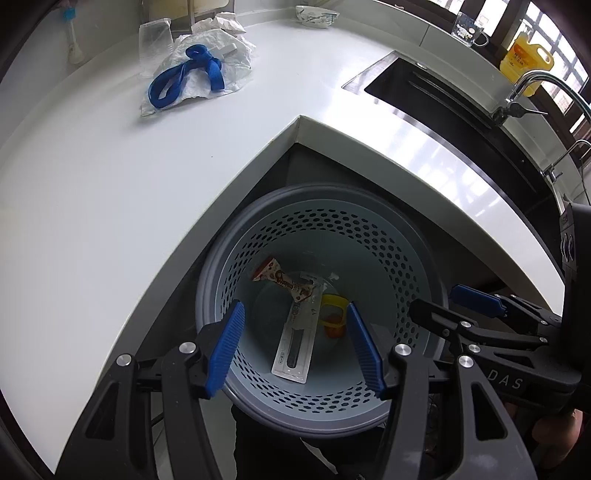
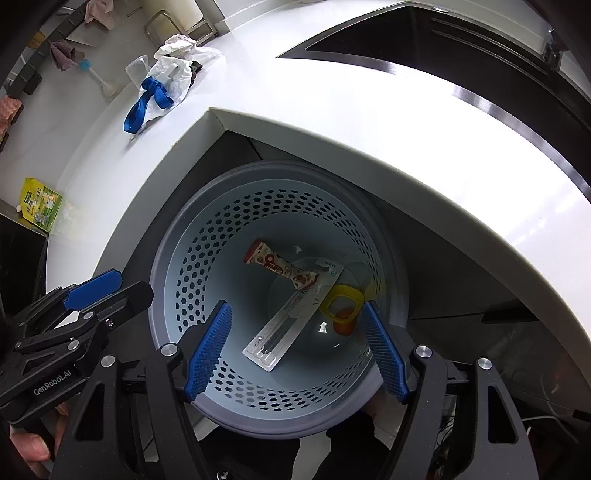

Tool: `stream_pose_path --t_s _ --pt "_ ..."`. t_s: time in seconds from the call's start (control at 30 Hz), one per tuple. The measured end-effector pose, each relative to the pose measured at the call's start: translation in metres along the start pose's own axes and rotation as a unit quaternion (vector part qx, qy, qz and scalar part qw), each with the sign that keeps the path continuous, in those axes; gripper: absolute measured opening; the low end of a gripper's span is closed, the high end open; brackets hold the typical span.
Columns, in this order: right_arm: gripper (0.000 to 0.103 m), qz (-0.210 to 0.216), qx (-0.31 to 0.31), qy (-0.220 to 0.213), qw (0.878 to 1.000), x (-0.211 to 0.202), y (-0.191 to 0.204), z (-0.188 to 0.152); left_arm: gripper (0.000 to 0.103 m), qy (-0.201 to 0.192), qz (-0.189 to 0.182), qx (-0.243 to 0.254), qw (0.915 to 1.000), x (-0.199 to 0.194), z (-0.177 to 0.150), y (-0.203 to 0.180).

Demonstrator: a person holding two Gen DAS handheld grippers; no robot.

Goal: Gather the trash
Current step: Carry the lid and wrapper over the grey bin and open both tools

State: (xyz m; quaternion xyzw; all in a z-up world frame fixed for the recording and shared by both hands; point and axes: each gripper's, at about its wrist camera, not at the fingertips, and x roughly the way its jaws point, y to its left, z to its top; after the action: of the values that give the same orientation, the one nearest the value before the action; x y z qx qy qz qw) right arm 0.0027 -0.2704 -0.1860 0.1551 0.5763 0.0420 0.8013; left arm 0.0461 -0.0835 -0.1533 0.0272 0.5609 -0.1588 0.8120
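White L-shaped bench (image 1: 110,177) wraps an inner corner, with a dark sink (image 1: 436,92) set into its right run. On its far left part: crumpled white plastic bag (image 1: 207,66) with a blue strap (image 1: 184,77) lying on it, clear plastic cup (image 1: 153,40) just beside, crumpled white paper (image 1: 225,24) behind; a patterned bowl (image 1: 317,15), a glass mug (image 1: 467,29) and a yellow bottle (image 1: 526,59) near the back edge. A green-yellow packet (image 2: 40,203) lies at the bench's left end.
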Motion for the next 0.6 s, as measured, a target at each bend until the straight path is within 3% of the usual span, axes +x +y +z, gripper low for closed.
stream_pose_path --t_s 0.43,0.6 --pt "0.070 0.002 -0.007 -0.012 1.000 -0.013 -0.005 -0.004 0.061 -0.019 0.014 -0.009 0.9997 -0.015 -0.003 -0.001" --pt "0.070 -0.002 -0.013 -0.021 1.000 -0.024 -0.013 -0.007 0.071 -0.038 0.025 -0.020 0.9988 -0.032 -0.008 -0.005"
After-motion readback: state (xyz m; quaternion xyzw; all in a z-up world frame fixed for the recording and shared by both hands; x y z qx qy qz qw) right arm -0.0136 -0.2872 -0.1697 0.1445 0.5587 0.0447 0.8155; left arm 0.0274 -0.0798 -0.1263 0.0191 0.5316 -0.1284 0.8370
